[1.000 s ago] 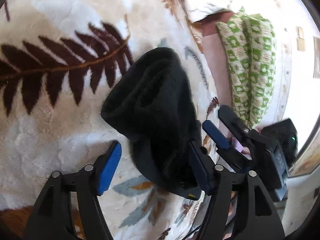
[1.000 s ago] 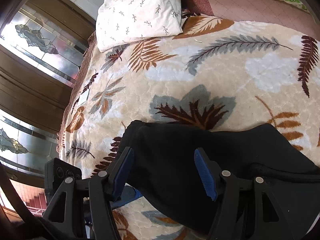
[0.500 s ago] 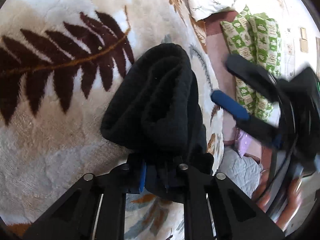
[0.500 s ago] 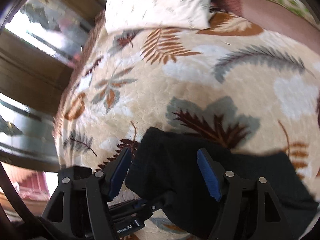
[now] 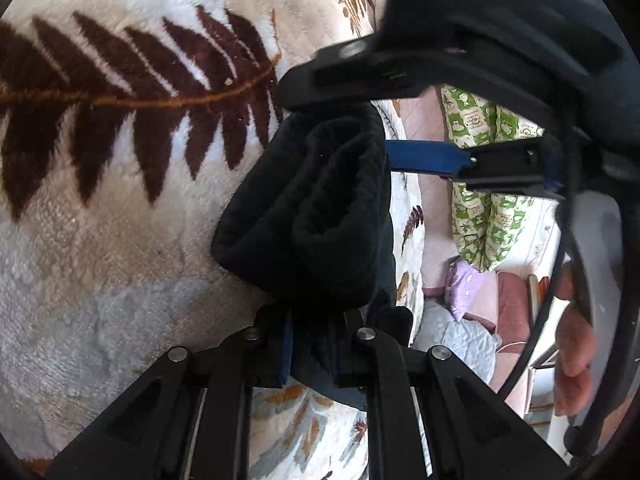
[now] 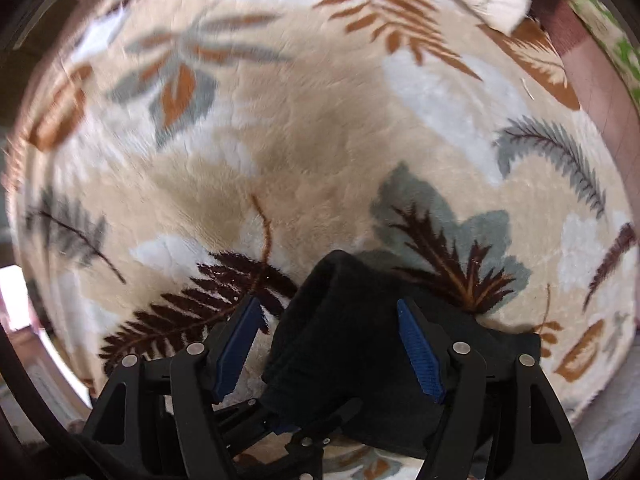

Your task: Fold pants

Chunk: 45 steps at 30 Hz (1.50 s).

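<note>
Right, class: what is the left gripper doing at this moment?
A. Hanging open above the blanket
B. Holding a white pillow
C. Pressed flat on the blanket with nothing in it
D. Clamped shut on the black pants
D: in the left wrist view the left gripper has its jaws closed on a bunch of the black pants, above the blanket.

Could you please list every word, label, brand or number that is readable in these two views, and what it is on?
None can be read. The green patterned cloth carries small printed panels, too small and blurred to tell any lettering. The leaf-print blanket, black pants and both grippers show no text.
</note>
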Available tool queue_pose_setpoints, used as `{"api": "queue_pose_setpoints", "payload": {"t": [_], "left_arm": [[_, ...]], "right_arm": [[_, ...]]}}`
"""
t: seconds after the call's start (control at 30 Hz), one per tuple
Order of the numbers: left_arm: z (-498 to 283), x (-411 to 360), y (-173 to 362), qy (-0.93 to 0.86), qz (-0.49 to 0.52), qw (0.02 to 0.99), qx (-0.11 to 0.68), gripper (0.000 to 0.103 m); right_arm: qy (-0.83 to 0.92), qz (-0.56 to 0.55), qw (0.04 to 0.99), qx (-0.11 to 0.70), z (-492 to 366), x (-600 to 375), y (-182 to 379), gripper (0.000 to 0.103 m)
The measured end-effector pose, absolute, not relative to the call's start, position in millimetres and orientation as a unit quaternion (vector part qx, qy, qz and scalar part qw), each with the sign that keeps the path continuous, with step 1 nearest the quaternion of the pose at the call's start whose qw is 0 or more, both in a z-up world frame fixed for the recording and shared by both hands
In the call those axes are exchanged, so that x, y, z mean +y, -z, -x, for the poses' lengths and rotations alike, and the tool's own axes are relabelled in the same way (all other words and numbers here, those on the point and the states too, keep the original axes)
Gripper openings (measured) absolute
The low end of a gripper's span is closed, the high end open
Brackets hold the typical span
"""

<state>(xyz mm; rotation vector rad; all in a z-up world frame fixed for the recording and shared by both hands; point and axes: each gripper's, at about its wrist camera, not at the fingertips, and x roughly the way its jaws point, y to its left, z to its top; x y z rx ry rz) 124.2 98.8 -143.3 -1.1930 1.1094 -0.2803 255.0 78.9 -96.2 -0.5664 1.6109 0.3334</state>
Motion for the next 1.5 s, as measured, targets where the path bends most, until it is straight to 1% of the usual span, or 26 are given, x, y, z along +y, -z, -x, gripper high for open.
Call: {"api": "queue_pose_setpoints", "payload": {"t": [0.07, 0.2, 0.27, 0.3, 0.37, 0.43, 0.57, 0.77, 1.2, 1.5], "left_arm": [[-123, 100, 144, 0.125, 0.532, 0.676, 0.494, 0.011], [-122, 103, 145, 0.127, 0.534, 0.674, 0.495, 0.011], [-123, 104, 144, 0.128, 0.533, 0.673, 0.497, 0.011], [-123, 104, 144, 0.128, 0.532, 0.673, 0.498, 0.011], [-123, 106, 142, 0.128, 0.526, 0.677, 0.499, 0.010], [-123, 106, 139, 0.128, 0.517, 0.682, 0.500, 0.010], [-124, 104, 134, 0.129, 0.504, 0.690, 0.503, 0.010], [-127, 97, 117, 0.133, 0.481, 0.710, 0.498, 0.009], [-134, 54, 80, 0.170, 0.417, 0.745, 0.492, 0.009], [-124, -22, 49, 0.208, 0.356, 0.764, 0.496, 0.009]], "right_arm": [[-0.129, 0.291, 0.637, 0.702, -252, 86, 107, 0.071], [-0.135, 0.331, 0.627, 0.692, -246, 92, 120, 0.069], [-0.153, 0.348, 0.630, 0.678, -240, 95, 118, 0.059], [-0.154, 0.355, 0.633, 0.670, -238, 93, 115, 0.050], [-0.162, 0.370, 0.635, 0.659, -234, 88, 111, 0.043], [-0.171, 0.375, 0.639, 0.649, -227, 84, 106, 0.040], [-0.184, 0.383, 0.648, 0.633, -218, 78, 96, 0.037], [-0.193, 0.348, 0.673, 0.623, -222, 62, 66, 0.031], [-0.201, 0.272, 0.731, 0.593, -208, -4, 10, 0.029], [-0.189, 0.216, 0.766, 0.574, -193, -79, -26, 0.029]]}}
